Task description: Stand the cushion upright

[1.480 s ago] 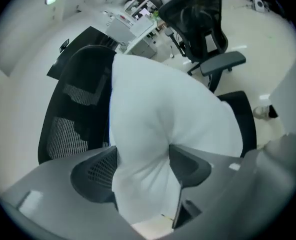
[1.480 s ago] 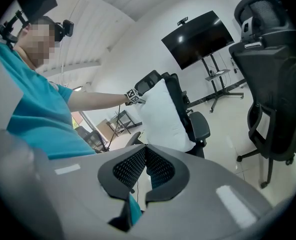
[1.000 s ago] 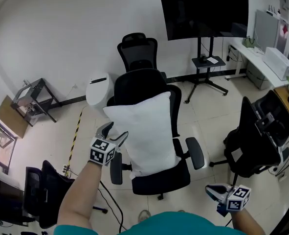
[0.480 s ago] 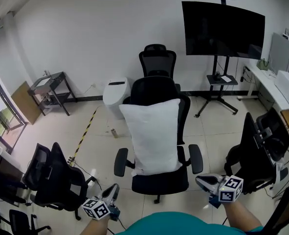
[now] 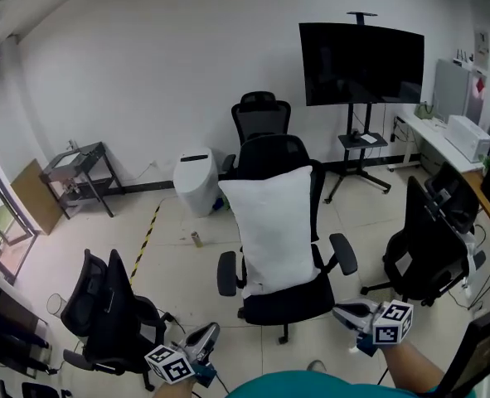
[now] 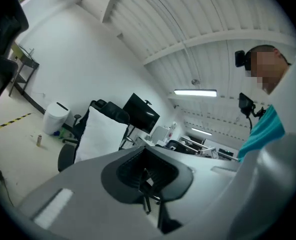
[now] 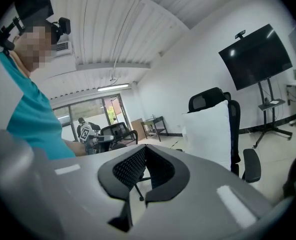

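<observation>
Pulled back from the cushion point(image 5: 276, 226), the left gripper point(image 5: 201, 338) sits at 7 o'clock, jaws pressed together and empty, its arm cut off. The right gripper point(image 5: 348, 313), at 5 o'clock, is likewise closed. The cushion stands upright on the office chair point(image 5: 288, 303), mid-frame.

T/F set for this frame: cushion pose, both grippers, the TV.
1. The white cushion stands upright against the backrest of the office chair. True.
2. The left gripper grips the cushion. False: its jaws are shut on nothing, well clear of it.
3. The right gripper holds nothing. True.
4. The TV shows an image. False: its screen is dark.
</observation>
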A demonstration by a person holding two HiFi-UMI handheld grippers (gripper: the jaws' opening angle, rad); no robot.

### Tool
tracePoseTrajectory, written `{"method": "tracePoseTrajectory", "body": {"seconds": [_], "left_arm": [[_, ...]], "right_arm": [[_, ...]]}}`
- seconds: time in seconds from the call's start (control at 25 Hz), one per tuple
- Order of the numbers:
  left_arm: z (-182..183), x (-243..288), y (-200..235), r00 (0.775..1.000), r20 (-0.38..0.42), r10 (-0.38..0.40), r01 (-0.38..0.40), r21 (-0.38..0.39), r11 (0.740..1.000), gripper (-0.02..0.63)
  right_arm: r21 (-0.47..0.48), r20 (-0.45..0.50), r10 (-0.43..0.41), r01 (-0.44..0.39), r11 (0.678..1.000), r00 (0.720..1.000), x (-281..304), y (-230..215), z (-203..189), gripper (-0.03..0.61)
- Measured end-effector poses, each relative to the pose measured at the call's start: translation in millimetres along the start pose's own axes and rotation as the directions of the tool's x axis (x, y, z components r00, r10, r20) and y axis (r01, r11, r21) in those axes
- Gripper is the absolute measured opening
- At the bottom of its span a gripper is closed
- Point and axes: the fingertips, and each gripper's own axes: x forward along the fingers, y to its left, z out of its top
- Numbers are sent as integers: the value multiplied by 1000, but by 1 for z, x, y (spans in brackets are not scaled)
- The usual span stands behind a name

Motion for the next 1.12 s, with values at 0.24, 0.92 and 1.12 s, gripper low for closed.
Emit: {"method": "tracePoseTrajectory", "body": {"seconds": [0.24,0.92,1.12], "left_arm": [[-11,-42,-35,987,-43,-156,156,-2,988,11],[-140,-64,-240,982,-60,-179,181,25,983,11],[-190,-70,-317,974,-115,-196,201,29,979,11]], "right_arm": [[19,-15,-76,76,997,997,-13,70,-31,2],[-83,30,-111,113,990,993,-229,152,-95,2],[-36,24,-92,93,995,995,-289,165,-130,2]]}}
